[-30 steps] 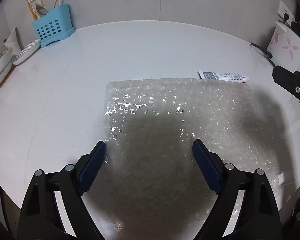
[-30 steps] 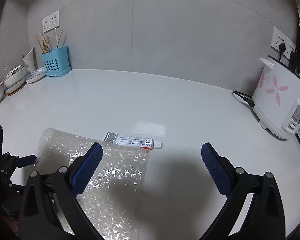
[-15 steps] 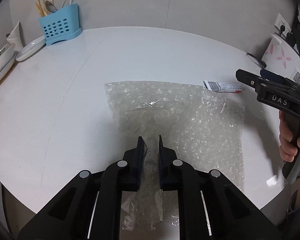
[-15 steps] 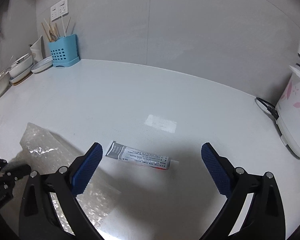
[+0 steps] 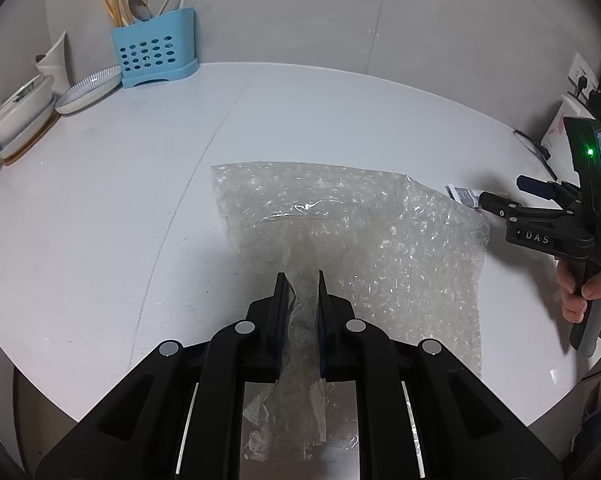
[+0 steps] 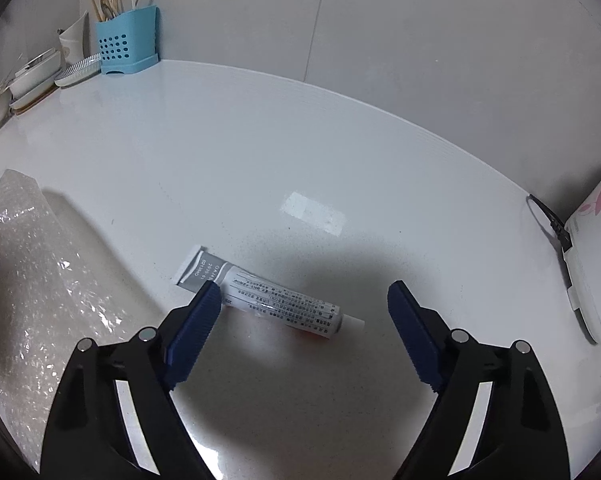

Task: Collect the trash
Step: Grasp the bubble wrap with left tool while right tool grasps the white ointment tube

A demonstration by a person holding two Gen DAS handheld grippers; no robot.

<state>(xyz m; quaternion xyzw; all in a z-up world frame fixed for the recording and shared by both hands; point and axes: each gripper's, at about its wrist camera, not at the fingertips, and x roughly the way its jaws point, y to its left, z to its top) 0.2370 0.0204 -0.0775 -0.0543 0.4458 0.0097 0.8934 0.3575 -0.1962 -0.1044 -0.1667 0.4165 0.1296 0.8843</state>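
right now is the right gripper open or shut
Open: the right gripper has its blue fingers spread wide, hovering over the tube without touching it.

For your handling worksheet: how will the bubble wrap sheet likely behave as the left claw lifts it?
The bubble wrap is probably floppy: it bunches into a crumpled neck inside the left claw. It likely weighs little, being thin and see-through. Its free end may drag across the counter.
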